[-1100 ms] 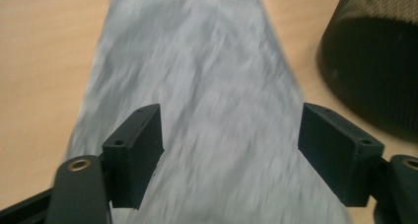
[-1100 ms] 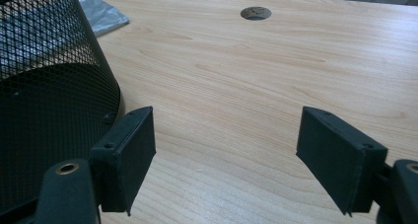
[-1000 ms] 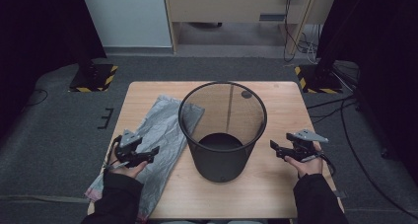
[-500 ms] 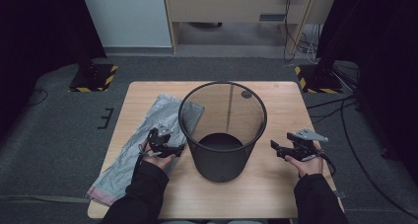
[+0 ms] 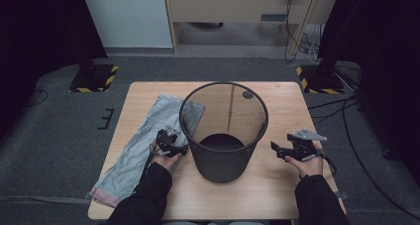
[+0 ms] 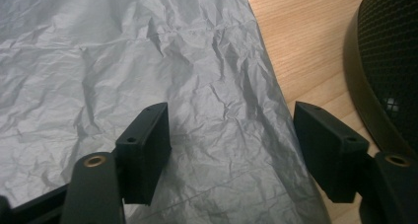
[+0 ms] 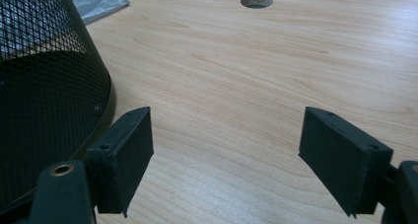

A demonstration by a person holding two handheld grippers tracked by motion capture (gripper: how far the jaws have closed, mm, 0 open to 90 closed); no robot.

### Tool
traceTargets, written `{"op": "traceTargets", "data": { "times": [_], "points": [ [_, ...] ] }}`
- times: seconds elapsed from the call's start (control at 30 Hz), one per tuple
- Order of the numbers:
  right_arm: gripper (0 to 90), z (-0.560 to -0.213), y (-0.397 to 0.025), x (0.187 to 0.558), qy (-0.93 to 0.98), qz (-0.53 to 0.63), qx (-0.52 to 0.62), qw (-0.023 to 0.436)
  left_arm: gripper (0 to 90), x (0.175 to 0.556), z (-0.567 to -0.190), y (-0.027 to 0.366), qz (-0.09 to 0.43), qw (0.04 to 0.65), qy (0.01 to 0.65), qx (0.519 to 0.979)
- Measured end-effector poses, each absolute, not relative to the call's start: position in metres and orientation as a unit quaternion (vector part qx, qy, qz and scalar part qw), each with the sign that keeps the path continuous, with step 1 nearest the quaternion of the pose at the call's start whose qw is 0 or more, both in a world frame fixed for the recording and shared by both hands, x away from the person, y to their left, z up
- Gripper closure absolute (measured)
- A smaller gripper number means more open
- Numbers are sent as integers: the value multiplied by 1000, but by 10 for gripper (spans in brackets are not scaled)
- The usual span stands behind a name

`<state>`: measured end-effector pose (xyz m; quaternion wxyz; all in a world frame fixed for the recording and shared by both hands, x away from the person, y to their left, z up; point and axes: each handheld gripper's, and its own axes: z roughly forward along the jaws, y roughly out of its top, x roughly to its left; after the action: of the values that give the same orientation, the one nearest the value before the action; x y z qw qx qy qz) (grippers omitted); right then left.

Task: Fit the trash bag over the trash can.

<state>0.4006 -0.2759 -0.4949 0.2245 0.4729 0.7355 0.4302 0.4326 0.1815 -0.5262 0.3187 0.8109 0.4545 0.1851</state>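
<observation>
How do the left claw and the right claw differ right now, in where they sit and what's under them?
The left claw sits over the grey plastic bag, close beside the mesh bin; the right claw is over bare wooden table, with a clear gap to the bin. The right claw carries a grey three-cornered plate on top; I see none on the left. Both stand open, holding nothing.

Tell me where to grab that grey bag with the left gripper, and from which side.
Take the grey bag by its long edge nearest the mesh bin, coming from above. It lies flat and crinkled on the table, so only an edge or a raised wrinkle gives something to pinch. The left gripper already hangs open over that edge, one jaw above the bag, the other above bare wood.
</observation>
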Motion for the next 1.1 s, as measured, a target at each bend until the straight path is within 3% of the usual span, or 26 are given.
{"op": "traceTargets", "data": {
  "times": [0.27, 0.37, 0.47, 1.1],
  "points": [
    [207, -495, -278, 401, 733, 431, 477, 222, 764, 434, -525, 194, 178, 342, 464, 797],
    [210, -495, -278, 401, 732, 433, 477, 223, 871, 434, -522, 200, 154, 339, 485, 791],
    [214, -495, -279, 402, 730, 433, 478, 224, 892, 431, -513, 203, 154, 347, 488, 786],
    [233, -491, -283, 402, 721, 440, 482, 233, 892, 378, -381, 241, 241, 600, 420, 637]
  ]
}}
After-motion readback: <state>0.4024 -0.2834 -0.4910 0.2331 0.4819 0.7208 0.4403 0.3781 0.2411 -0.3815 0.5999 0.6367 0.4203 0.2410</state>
